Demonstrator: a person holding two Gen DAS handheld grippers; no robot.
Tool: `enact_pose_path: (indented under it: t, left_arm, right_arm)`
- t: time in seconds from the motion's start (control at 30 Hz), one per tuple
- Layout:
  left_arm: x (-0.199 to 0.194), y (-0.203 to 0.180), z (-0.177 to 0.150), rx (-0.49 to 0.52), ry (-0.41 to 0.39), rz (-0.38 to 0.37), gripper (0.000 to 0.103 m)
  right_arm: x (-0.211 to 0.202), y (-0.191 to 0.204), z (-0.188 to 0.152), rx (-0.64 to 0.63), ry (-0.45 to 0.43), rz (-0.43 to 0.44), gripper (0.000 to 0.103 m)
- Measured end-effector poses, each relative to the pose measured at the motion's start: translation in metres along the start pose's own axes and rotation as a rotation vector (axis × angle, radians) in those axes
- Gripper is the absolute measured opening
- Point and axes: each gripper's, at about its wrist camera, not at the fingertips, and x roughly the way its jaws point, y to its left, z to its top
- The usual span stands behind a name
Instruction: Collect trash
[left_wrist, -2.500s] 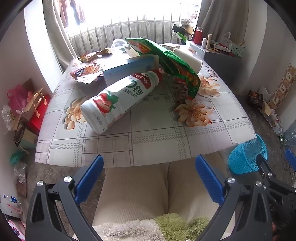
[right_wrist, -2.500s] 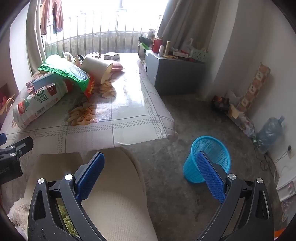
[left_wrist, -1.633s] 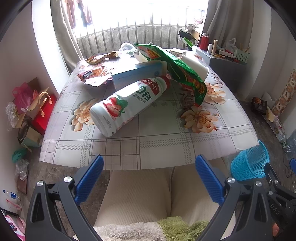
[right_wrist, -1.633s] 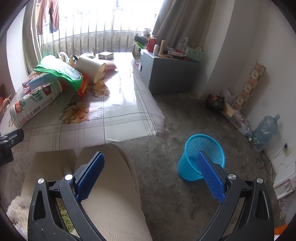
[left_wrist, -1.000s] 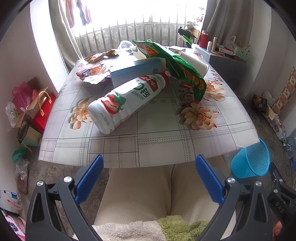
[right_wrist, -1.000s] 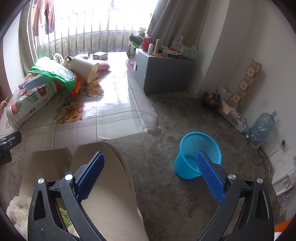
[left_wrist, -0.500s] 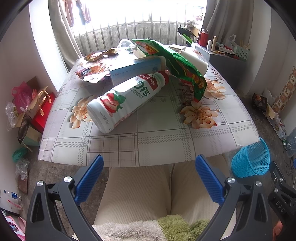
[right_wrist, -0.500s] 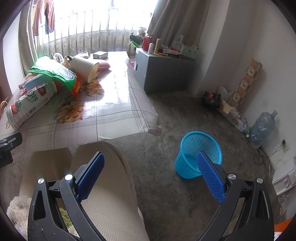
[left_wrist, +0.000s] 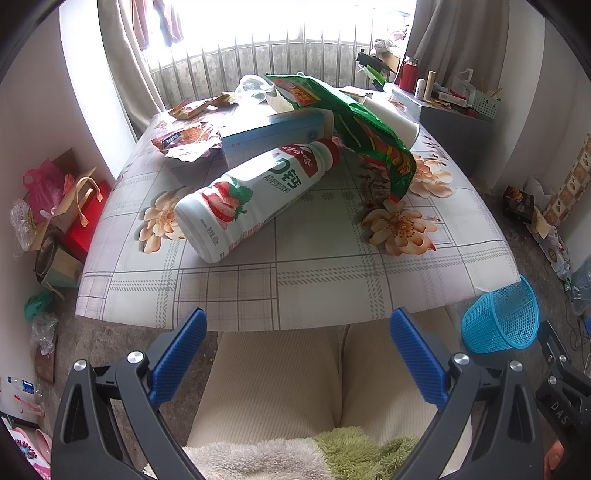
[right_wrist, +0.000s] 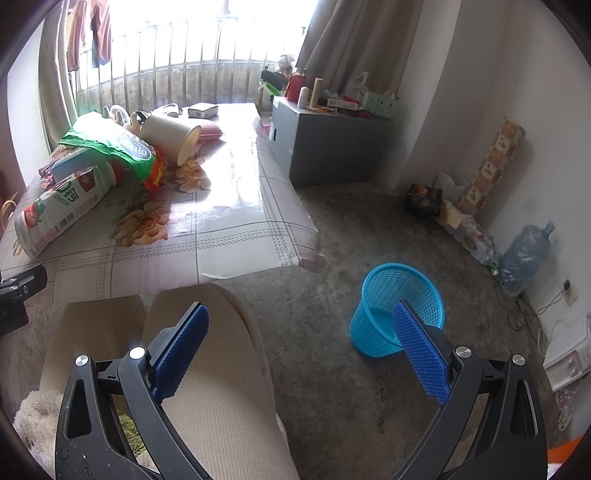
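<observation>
Left wrist view: the left gripper hangs wide open and empty before the white strawberry-print plastic bottle lying on the floral-cloth table; best grip it across its middle.

Right wrist view: the right gripper gapes empty above the blue mesh plastic bin.
</observation>
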Motion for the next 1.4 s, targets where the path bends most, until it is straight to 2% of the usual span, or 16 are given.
enact_pose_path:
  t: [0.57, 0.97, 1.13, 1.27, 1.4]
  left_arm:
    - [0.004, 0.006, -0.003, -0.003, 0.012, -0.003, 0.097]
    - [0.004, 0.008, 0.001, -0.003, 0.029, -0.006, 0.097]
    - [-0.006, 0.022, 0.017, -0.014, -0.045, 0.013, 0.097]
    - [-0.017, 0.045, 0.037, -0.04, -0.126, 0.025, 0.097]
    - [-0.018, 0.076, 0.057, -0.096, -0.147, 0.03, 0.097]
  right_arm:
    - [0.0, 0.001, 0.001, 0.001, 0.008, 0.014, 0.095]
    - [0.001, 0.005, 0.007, -0.007, 0.003, 0.055, 0.095]
    - [-0.005, 0.011, 0.028, -0.02, -0.063, 0.109, 0.095]
    - [-0.007, 0.022, 0.048, -0.064, -0.127, 0.191, 0.095]
    - [-0.003, 0.028, 0.061, -0.065, -0.161, 0.29, 0.095]
